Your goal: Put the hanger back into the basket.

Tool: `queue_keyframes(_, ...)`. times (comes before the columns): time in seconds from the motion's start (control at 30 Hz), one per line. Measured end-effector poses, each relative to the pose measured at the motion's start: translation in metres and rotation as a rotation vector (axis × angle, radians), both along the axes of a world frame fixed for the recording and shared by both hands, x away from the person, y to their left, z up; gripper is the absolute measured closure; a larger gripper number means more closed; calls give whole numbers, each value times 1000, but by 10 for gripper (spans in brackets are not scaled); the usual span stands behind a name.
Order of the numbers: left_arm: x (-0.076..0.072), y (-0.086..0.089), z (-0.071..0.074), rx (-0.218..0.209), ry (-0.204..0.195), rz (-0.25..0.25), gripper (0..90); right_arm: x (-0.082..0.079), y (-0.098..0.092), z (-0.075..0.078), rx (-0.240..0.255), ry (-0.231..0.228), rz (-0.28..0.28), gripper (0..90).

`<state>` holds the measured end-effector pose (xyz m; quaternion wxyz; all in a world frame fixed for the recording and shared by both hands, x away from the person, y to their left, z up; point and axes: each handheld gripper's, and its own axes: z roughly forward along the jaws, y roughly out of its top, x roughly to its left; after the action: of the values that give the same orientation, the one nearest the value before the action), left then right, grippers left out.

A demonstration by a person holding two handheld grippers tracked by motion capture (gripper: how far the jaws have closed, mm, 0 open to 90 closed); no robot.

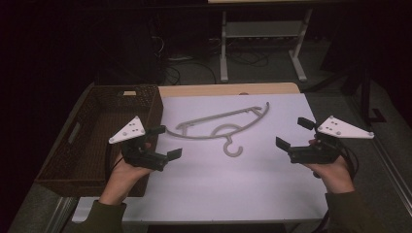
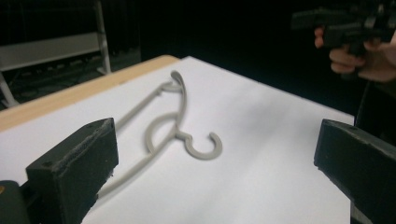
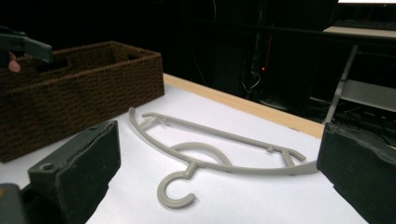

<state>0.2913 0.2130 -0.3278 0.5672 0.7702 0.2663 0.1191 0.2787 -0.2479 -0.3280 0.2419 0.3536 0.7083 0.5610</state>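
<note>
A grey plastic hanger (image 1: 221,127) lies flat on the white sheet (image 1: 233,184) in the middle of the high view, its hook curling toward the lower edge and its long arm running from centre-left to upper right. The left gripper (image 1: 165,142) sits at centre-left with its jaws spread wide and nothing between them, just beside the hanger's left tip; the right gripper (image 1: 293,133) sits at centre-right, jaws likewise released and empty, a little apart from the hanger's right end. A brown wicker basket (image 1: 58,167) fills the left side of the frame, close against the left gripper's hand (image 1: 124,177). In my judgement the main risk is the grip itself: the hanger is thin and lies flush on the sheet, so jaws coming in level could slide over it or push it away rather than catch it. Pinched at one end only, the long frame would likely swing and twist loose. The hook or the far arm could also catch on the basket's rim if carried that way too low.
</note>
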Motion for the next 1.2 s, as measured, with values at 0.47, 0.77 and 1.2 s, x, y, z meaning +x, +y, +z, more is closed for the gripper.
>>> queue_keyframes(0.47, 0, -26, -31, 124, 85, -35, 0, 24, 27, -9, -99, 95, 36, 0)
queue_keyframes(0.77, 2, -32, -54, 157, 125, -48, 0, 49, 51, -25, -164, 194, 80, 82)
queue_keyframes(1.2, 4, -32, -62, 166, 140, -47, 0, 74, 79, -39, -214, 261, 151, 280)
